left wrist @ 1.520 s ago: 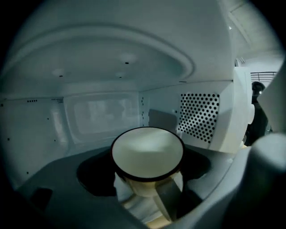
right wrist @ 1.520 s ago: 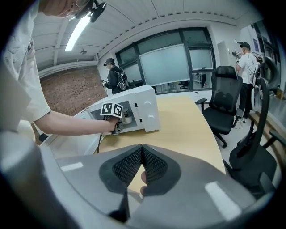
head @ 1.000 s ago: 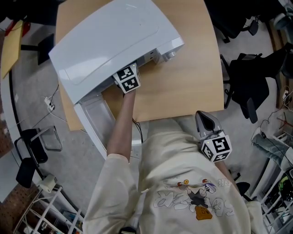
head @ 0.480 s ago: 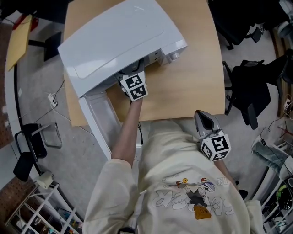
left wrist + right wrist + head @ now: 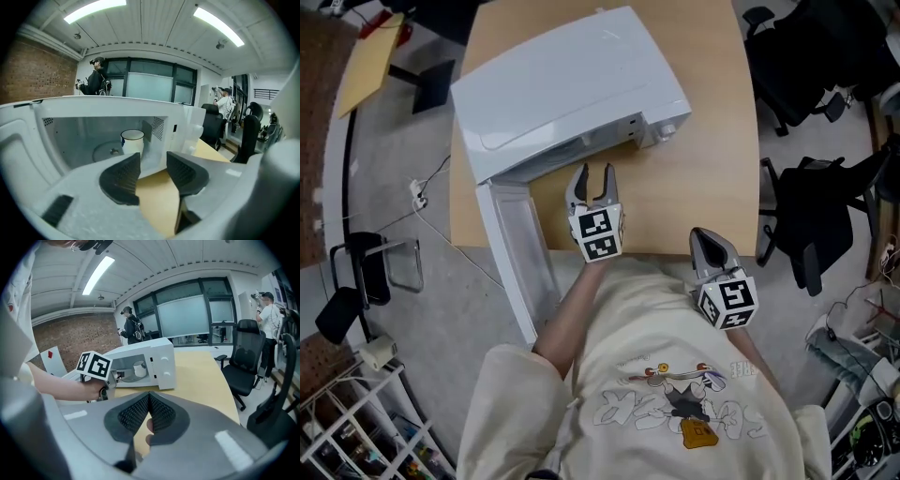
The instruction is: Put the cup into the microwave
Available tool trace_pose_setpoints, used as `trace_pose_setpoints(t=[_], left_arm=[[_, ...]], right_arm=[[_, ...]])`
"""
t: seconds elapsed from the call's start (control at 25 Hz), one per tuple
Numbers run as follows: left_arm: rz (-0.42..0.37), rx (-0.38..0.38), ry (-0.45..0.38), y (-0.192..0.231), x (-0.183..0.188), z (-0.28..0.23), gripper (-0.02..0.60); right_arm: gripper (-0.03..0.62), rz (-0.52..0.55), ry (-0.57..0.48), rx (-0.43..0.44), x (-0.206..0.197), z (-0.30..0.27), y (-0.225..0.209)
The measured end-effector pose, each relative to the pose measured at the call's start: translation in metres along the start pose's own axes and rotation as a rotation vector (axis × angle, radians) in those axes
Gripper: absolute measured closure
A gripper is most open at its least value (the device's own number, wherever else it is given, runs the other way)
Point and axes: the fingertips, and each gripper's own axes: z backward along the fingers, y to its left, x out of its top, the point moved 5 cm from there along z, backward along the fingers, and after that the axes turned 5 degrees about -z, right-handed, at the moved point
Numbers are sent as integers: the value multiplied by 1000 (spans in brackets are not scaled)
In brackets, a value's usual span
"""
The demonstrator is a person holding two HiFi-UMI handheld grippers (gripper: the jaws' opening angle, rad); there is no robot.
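Wooden counter (image 5: 703,187): microwave (image 5: 572,84) at far left corner, cup (image 5: 132,140) inside. Left claw (image 5: 592,174) closing on nothing, near front edge; right claw (image 5: 149,404) pressed together, empty.

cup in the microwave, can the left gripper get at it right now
Probably yes: the door hangs open and nothing stands between the left gripper, its empty jaws closing, and the cup.

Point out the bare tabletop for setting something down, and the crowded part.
Bare: the table right of the microwave, out to its right edge. Crowded: the left side, taken by the microwave and its open door.
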Motion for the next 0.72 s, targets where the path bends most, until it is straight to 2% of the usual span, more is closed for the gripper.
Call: trace_pose_setpoints(t=[0.16, 0.2, 0.4, 0.72], left_arm=[[-12, -12, 12, -14, -3, 40, 563], [-18, -21, 12, -18, -3, 49, 578], [-55, -83, 39, -37, -13, 76, 578], [-41, -50, 44, -38, -24, 98, 577]], right_arm=[[588, 18, -4, 65, 4, -7, 6], [588, 20, -4, 75, 4, -8, 6], [588, 14, -7, 105, 9, -14, 3], [588, 30, 24, 178, 7, -22, 10]])
